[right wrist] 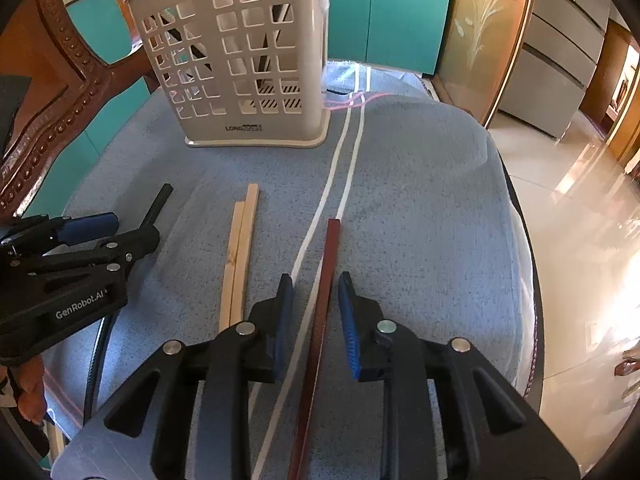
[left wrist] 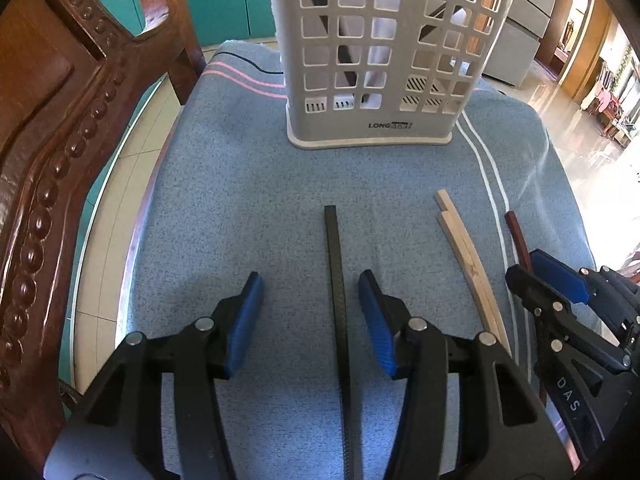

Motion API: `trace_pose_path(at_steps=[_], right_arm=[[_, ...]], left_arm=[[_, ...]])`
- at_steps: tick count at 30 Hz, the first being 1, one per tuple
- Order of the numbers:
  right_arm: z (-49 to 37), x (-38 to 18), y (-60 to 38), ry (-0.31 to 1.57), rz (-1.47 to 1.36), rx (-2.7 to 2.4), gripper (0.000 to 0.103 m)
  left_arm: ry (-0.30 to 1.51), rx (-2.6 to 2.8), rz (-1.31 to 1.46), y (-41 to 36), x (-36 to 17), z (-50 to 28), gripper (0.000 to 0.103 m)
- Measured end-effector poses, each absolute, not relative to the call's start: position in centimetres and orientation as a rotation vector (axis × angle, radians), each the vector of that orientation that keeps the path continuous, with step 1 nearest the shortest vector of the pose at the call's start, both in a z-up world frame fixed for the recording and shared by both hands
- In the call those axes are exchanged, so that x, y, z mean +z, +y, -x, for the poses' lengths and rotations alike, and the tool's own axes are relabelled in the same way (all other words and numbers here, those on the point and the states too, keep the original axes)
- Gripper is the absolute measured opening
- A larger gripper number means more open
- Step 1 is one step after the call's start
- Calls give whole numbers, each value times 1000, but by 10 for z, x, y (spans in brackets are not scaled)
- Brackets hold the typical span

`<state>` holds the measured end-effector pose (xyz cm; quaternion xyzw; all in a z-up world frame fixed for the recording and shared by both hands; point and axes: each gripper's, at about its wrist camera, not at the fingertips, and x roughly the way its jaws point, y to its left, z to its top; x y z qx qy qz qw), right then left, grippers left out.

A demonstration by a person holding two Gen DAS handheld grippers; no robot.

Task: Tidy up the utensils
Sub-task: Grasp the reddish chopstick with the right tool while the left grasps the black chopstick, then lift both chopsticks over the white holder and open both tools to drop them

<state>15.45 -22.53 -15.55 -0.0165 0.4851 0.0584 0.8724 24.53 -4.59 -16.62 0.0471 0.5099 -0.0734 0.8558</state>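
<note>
Left hand-held gripper (left wrist: 310,308) stood with its blue pads spread on either side of the black chopstick (left wrist: 338,300), neither pad touching it. That stick lay flat on the blue cloth (left wrist: 224,184) covering the desk, pointing toward the grey utensil basket (left wrist: 384,60), which stood upright beyond its far tip. Right of the black chopstick lay a pair of pale wooden chopsticks (left wrist: 468,256), touching side by side, then two white stripes in the cloth, then the reddish-brown chopstick (right wrist: 324,300). Over that one the right hand-held gripper (right wrist: 314,316) hung, jaws parted, pads clear of the stick. Left of the black chopstick rose a carved wooden chair back (left wrist: 52,140).
</note>
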Motion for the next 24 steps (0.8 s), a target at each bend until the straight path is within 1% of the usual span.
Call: trace_pose_path(at_steps=[16, 17, 18, 19, 20, 22, 24], right_arm=[[-157, -156, -224, 1013, 36, 127, 25], [-156, -156, -226, 1015, 26, 127, 17], [-156, -156, -228, 1018, 18, 130, 13], [-156, -155, -230, 1024, 2, 140, 9], [-156, -155, -233, 1028, -18, 148, 8], [-155, -154, -237, 1032, -38, 157, 7], [-151, -149, -239, 1011, -33, 156, 7]], left_arm=[[1081, -163, -103, -45, -165, -248, 51], [1081, -165, -98, -45, -165, -248, 48], [1078, -170, -94, -46, -164, -247, 43], [1075, -173, -95, -46, -164, -246, 31], [1073, -176, -97, -48, -163, -244, 21], [1072, -188, -95, -50, -163, -243, 9], [1073, -195, -85, -50, -163, -242, 7]])
